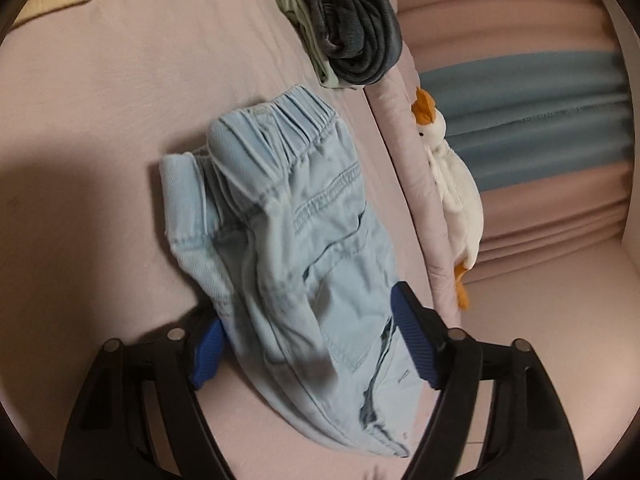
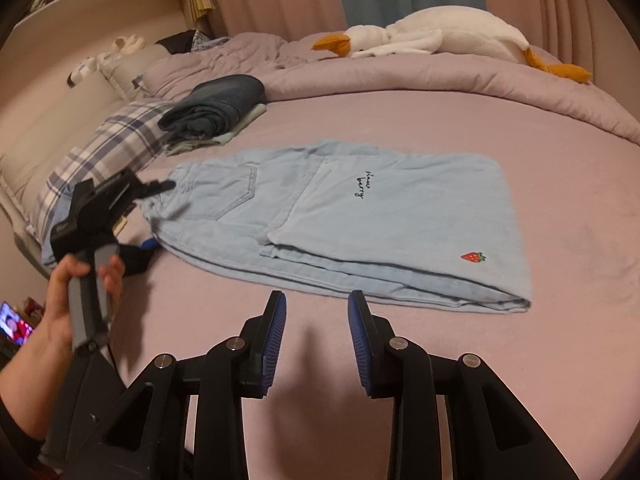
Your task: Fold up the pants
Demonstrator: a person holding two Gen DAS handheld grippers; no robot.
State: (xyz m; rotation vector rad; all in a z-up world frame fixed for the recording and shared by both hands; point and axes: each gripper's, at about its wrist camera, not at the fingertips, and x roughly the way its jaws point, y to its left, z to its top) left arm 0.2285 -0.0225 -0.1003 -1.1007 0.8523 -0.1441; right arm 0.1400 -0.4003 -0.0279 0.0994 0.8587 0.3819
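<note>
Light blue pants [image 2: 360, 216] lie folded flat on the pink bed sheet [image 2: 560, 200], with a small strawberry [image 2: 473, 257] stitched near their right end. A hand [image 2: 60, 312] holds my left gripper [image 2: 158, 214] at the pants' waist end on the left. In the left wrist view the pants [image 1: 304, 220] fill the gap of the left gripper [image 1: 310, 308], one blue pad on each side; the cloth does not look squeezed. My right gripper [image 2: 317, 298] hangs open over bare sheet just in front of the pants, nothing between its fingers.
A stack of folded dark jeans [image 2: 216, 100] [image 1: 352, 28] sits behind the waist end. A white goose plush [image 2: 440, 36] [image 1: 452, 192] lies on the rolled quilt [image 2: 400, 76] at the back. A plaid pillow [image 2: 100, 148] is at the left.
</note>
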